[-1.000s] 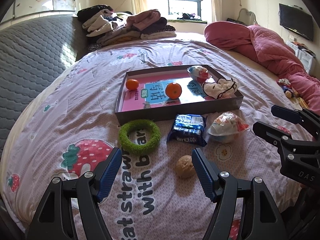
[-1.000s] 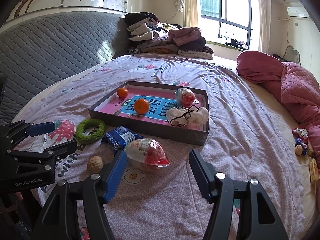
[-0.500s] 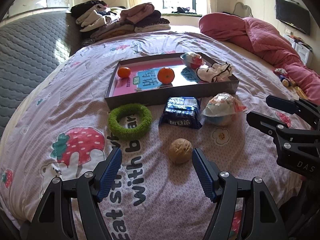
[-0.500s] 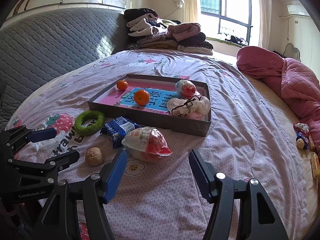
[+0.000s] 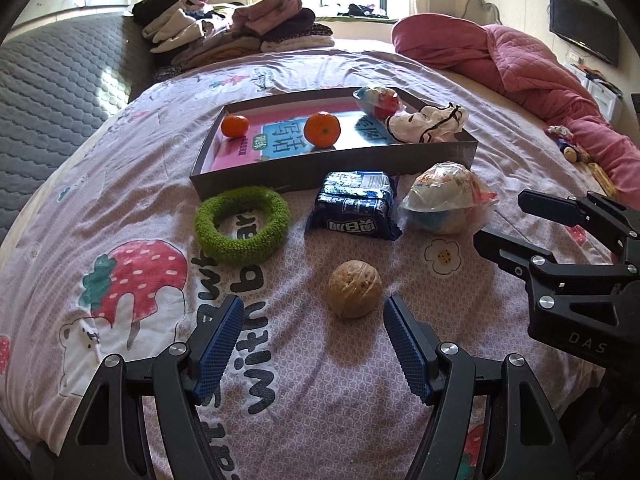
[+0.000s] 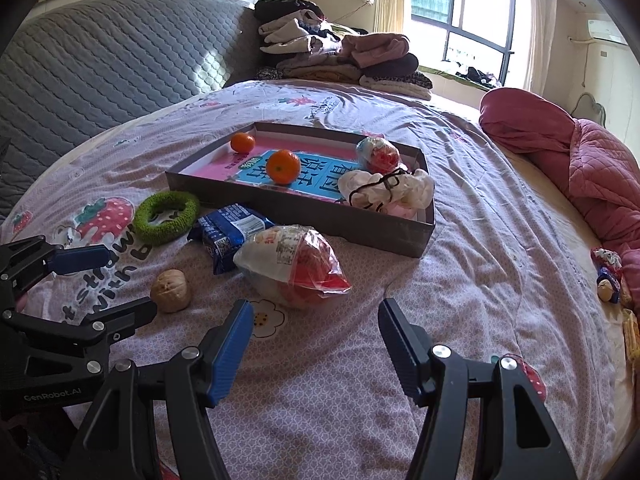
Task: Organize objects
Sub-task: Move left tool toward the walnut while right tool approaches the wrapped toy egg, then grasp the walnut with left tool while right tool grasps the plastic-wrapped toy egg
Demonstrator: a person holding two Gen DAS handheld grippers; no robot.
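A shallow grey box [image 5: 332, 164] [image 6: 304, 212] on the bed holds two oranges [image 5: 322, 129] [image 5: 235, 125], a wrapped toy egg [image 5: 378, 100] and a white cloth with black cord [image 5: 428, 122]. In front of it lie a green knitted ring [image 5: 242, 224] [image 6: 166, 217], a blue snack pack [image 5: 354, 204] [image 6: 230, 232], a bagged toy egg [image 5: 446, 198] [image 6: 296, 266] and a walnut [image 5: 354, 289] [image 6: 171, 290]. My left gripper [image 5: 314, 316] is open, the walnut just ahead between its tips. My right gripper [image 6: 314, 316] is open, just short of the bagged egg.
The bed sheet [image 5: 120, 184] is lilac with strawberry prints. Folded clothes [image 5: 236, 28] are piled at the far end, a pink quilt [image 5: 532, 68] lies on the right, a grey padded headboard [image 6: 100, 60] on the left. Small toys [image 6: 608, 276] sit at the right edge.
Both grippers have sunk toward the bed and drawn closer to the items. The walnut now lies nearer the left fingertips, the bagged egg nearer the right ones. Jaw widths are unchanged.
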